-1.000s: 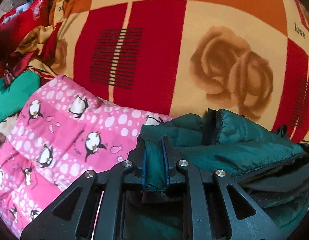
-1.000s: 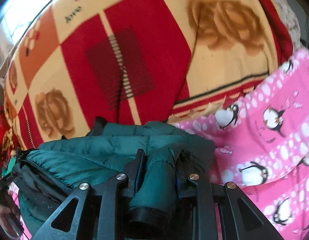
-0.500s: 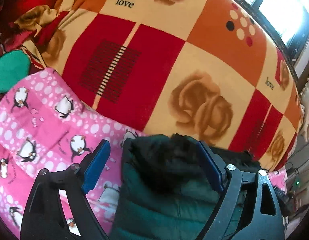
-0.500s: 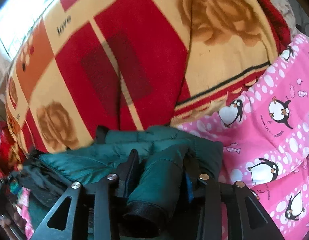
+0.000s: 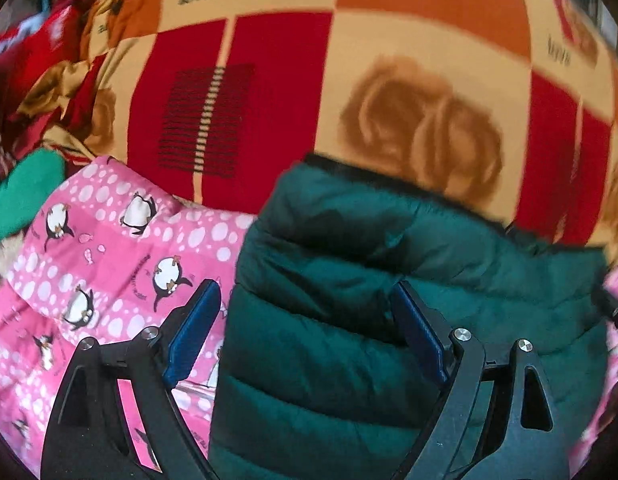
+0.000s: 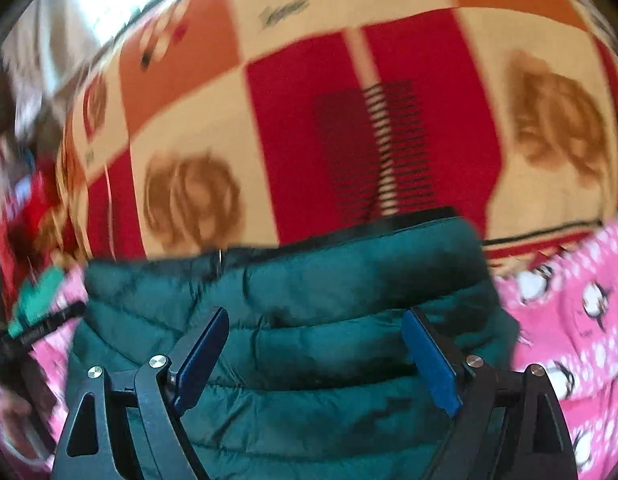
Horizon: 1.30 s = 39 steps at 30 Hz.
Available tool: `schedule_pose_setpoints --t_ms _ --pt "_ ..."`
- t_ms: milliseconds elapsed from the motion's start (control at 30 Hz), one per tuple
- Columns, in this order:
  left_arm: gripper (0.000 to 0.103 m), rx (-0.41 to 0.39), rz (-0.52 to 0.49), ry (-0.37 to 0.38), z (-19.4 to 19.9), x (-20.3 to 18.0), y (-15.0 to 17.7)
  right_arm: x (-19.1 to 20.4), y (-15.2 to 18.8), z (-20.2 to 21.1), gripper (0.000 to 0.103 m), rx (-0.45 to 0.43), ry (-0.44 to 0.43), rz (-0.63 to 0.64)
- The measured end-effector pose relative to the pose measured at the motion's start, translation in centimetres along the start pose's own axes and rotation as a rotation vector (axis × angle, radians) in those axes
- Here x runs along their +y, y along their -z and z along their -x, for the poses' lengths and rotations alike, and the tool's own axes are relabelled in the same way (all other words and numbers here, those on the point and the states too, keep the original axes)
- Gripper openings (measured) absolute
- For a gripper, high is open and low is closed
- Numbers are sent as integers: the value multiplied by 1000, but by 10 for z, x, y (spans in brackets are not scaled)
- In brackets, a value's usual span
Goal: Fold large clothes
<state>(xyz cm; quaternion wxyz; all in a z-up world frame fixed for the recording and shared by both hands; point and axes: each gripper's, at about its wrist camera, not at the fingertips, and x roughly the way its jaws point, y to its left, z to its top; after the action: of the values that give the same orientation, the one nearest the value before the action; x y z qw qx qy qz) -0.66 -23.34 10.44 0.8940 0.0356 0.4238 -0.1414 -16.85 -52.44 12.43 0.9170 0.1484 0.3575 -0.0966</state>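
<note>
A dark green quilted puffer jacket [image 5: 349, 280] lies folded on a pink penguin-print blanket [image 5: 109, 264]. In the left wrist view my left gripper [image 5: 305, 320] is open, its jaws spread wide over the jacket's left part, holding nothing. In the right wrist view the same jacket [image 6: 309, 300] fills the lower middle, and my right gripper [image 6: 317, 348] is open above it, also holding nothing. The blue pads [image 6: 429, 360] stand clear of the fabric.
A red, orange and cream blanket with rose prints [image 5: 389, 80] covers the bed behind the jacket. Crumpled red and green clothes [image 5: 25, 120] are piled at the left. The other gripper's black tip [image 6: 41, 328] shows at the left edge of the right wrist view.
Both grippers were shut on folds of the green jacket; the left let go first, then the right. Both are now open and drawn back above the jacket, which lies flatter.
</note>
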Motion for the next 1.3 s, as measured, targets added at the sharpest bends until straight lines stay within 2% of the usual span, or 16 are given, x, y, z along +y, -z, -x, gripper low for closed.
schedule_pose_setpoints --t_ms 133,267,400,500,600,700,867,967,1200,1300 --pt "87 30 -46 -55 -21 -9 2 14 0 -38 87 55 68 85" --pt "88 31 -49 -60 -32 -9 1 -1 2 -75 87 117 105 28" --pt "88 53 -37 -57 -40 -9 0 -4 7 -89 88 126 125 13" --pt "88 63 -31 -49 -42 -8 0 -1 5 -83 87 132 134 21" --pt "88 69 -26 -43 -42 -6 0 1 3 -61 87 71 110 9" --pt "88 66 -29 -48 -42 -7 0 -5 0 -43 87 14 133 2" --pt "89 66 -31 -51 -43 -8 -1 -29 1 -54 87 51 186 -38" --pt "90 62 -31 -55 -45 -9 0 -40 11 -72 87 103 179 -92" --pt "91 59 -39 -71 -47 -11 1 -40 10 -75 88 108 176 -100" --pt "91 60 -35 -69 -47 -10 2 -36 9 -49 87 58 149 -103"
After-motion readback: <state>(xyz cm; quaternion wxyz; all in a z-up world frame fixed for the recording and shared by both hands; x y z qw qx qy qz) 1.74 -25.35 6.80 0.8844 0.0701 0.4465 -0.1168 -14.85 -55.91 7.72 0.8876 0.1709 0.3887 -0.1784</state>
